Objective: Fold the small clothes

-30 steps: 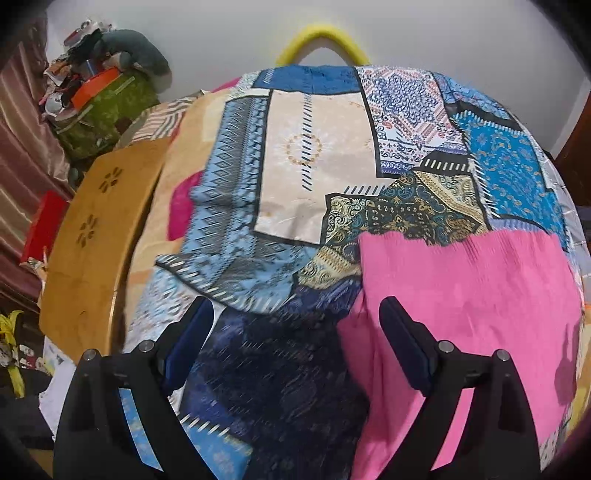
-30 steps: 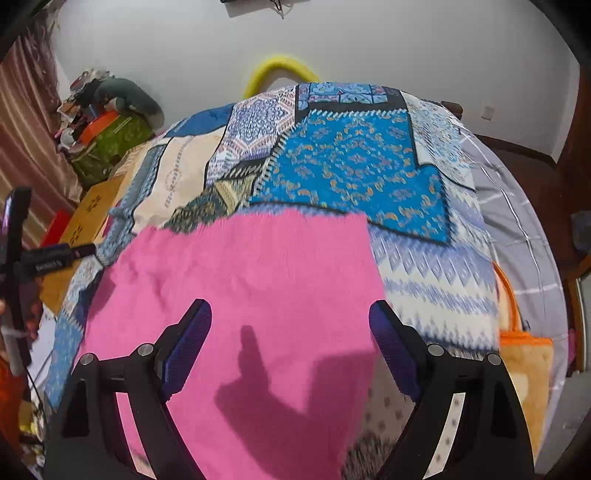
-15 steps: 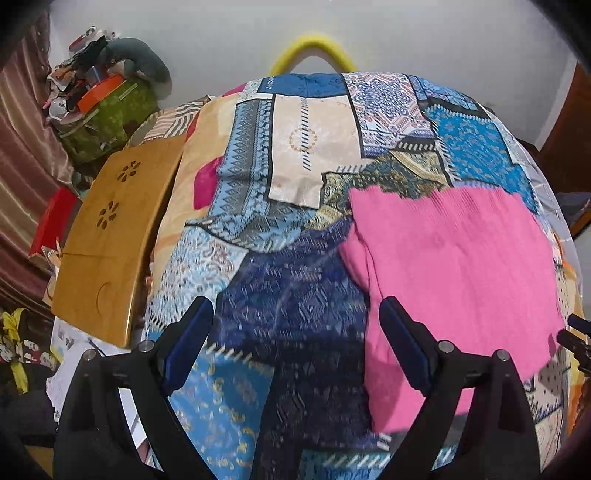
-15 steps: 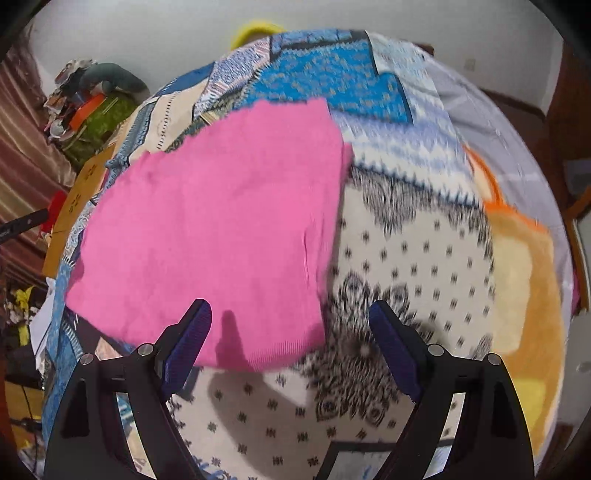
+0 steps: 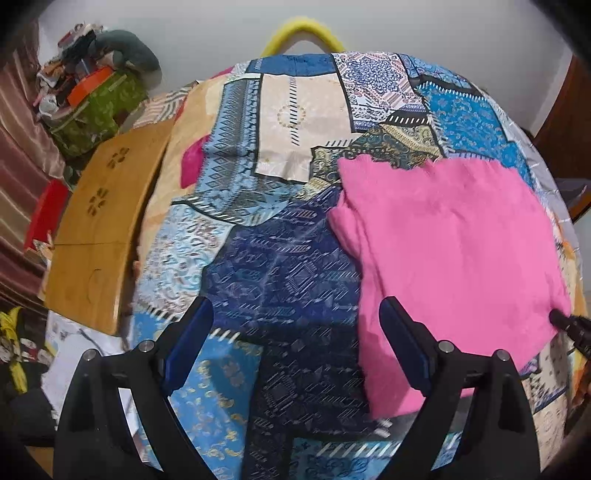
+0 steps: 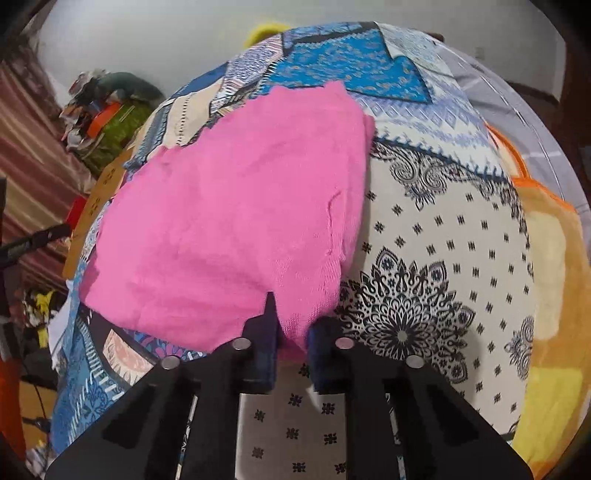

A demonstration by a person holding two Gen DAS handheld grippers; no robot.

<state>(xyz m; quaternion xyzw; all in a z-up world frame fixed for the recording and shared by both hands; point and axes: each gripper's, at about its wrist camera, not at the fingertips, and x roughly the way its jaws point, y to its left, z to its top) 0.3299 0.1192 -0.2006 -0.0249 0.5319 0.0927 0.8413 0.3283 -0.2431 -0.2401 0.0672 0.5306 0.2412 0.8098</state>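
Note:
A pink knitted garment (image 5: 454, 251) lies flat on the patchwork bedspread (image 5: 280, 266), at the right of the left wrist view. My left gripper (image 5: 295, 332) hovers open over dark blue patches; its right finger overlaps the garment's left edge and nothing is between the fingers. In the right wrist view the garment (image 6: 229, 206) fills the left half. My right gripper (image 6: 291, 325) is closing its jaws, and a pinch of the garment's near right corner sits pressed between the pads. The right gripper's tip (image 5: 570, 326) also shows at that corner in the left wrist view.
A wooden board (image 5: 96, 229) leans along the bed's left side, with a green bag (image 5: 96, 110) of clutter behind it. A yellow hoop (image 5: 301, 35) rises past the far edge. An orange and yellow blanket (image 6: 554, 277) lies on the bed's right side.
The right gripper's jaws went from wide apart to closed on the garment's near corner. Both grippers drew back toward the bed's near edge, showing more of the garment.

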